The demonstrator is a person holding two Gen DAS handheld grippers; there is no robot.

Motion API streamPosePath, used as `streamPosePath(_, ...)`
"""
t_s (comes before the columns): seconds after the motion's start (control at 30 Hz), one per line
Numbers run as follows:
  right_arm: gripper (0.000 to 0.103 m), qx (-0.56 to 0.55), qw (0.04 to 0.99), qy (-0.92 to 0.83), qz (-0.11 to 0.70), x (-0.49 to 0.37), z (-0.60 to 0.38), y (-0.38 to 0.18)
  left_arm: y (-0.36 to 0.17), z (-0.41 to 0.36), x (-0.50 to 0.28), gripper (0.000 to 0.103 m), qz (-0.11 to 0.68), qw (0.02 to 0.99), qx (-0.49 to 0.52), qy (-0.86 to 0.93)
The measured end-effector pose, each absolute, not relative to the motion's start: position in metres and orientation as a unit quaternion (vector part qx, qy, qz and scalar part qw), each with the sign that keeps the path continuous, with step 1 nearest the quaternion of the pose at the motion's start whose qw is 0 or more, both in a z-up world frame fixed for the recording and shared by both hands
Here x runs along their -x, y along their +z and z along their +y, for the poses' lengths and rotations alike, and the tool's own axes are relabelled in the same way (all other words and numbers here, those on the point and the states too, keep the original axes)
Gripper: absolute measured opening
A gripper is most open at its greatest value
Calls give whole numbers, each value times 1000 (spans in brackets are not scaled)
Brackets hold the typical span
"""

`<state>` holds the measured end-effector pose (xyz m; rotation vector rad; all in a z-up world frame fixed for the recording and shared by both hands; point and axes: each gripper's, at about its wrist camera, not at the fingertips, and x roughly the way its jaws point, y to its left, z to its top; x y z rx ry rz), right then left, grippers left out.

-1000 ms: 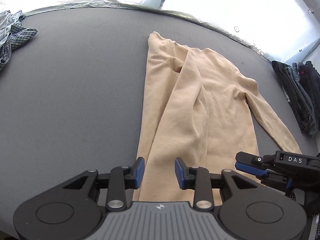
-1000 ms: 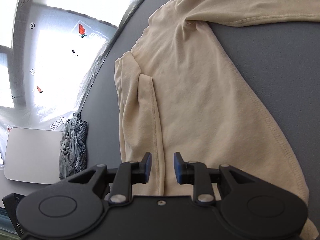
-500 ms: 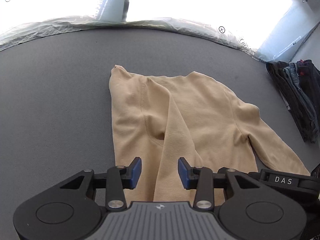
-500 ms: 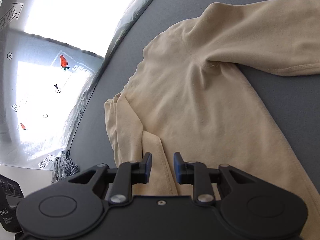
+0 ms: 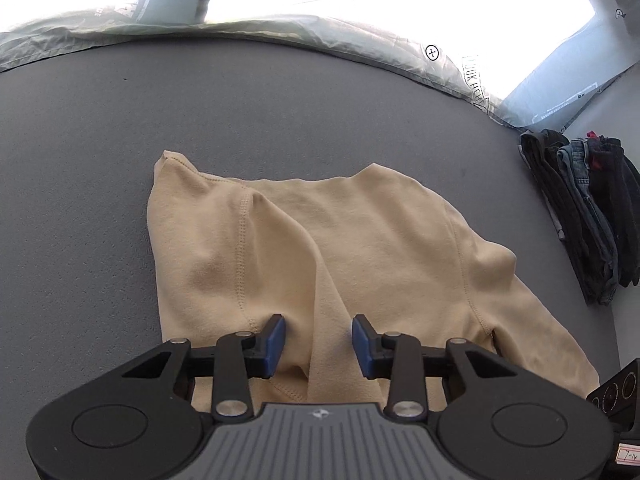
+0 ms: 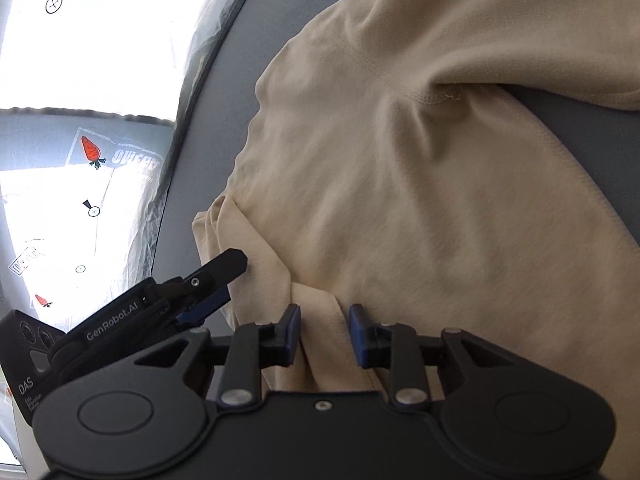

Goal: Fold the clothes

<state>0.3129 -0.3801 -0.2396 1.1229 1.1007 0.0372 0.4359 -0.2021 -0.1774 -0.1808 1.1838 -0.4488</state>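
A beige long-sleeved top [image 5: 360, 248] lies on the grey table [image 5: 80, 200], with one sleeve folded over its body. My left gripper [image 5: 319, 339] is open and low over the top, its jaws either side of a fabric fold. My right gripper [image 6: 324, 335] is open too, over a ridge of the same top [image 6: 420, 200]. The left gripper also shows at the left of the right wrist view [image 6: 212, 284], close beside the right one. The top's lower part is hidden under both grippers.
A stack of dark folded clothes [image 5: 584, 216] lies at the table's right edge. Crinkled plastic sheeting [image 5: 240, 28] runs along the far edge, under bright windows. Bare grey table lies to the left and beyond the top.
Both grippers have moved forward along the top toward its shoulder end and come closer together. Both have stayed open. The top lies as before.
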Motion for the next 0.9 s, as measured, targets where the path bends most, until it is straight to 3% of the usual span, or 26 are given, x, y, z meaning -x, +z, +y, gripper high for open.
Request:
streamPosePath(0.07,8,-511,706,13,490,-310,-381,-242,-177,-200,-439,2,550,804,95,-204)
streamPosePath(0.3,5,-526,712,-18,465,-296,-397,-237,-171,-188,-443,1,532,823,112,-162)
streamPosePath(0.53,5,-519,712,-28,472,-295,-401,-242,-197,-171,-449,3,556,809,140,-129)
streamPosePath(0.9,22,-525,716,-20,460,-289,-421,-227,-162,-189,-419,27,541,831,64,-111)
